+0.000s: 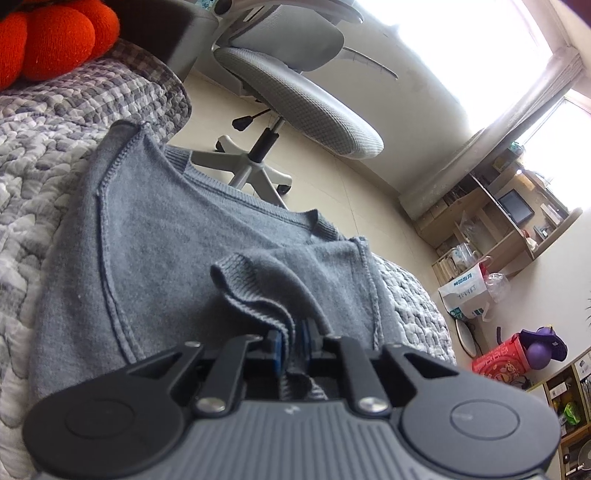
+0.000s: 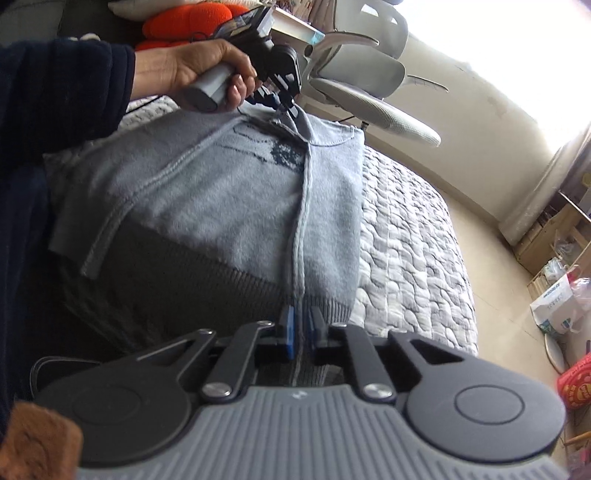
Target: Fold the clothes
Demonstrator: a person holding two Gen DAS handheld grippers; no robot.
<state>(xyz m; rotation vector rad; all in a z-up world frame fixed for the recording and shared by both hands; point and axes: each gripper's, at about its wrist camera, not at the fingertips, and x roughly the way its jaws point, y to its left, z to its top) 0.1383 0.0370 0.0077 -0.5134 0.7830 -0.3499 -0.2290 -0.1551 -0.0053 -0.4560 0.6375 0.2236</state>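
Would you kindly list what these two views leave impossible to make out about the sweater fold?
- Left wrist view: the sweater hem, hidden under the left claw body.
- Right wrist view: the sweater's left edge, behind the dark sleeve; the knitted motif, blurred.
- Both views: window, washed out by glare.

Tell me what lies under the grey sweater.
The grey sweater lies on a quilted grey-and-white bed cover, which shows past its edges in both views. Whatever is directly beneath the sweater's middle is covered by the knit and cannot be seen.
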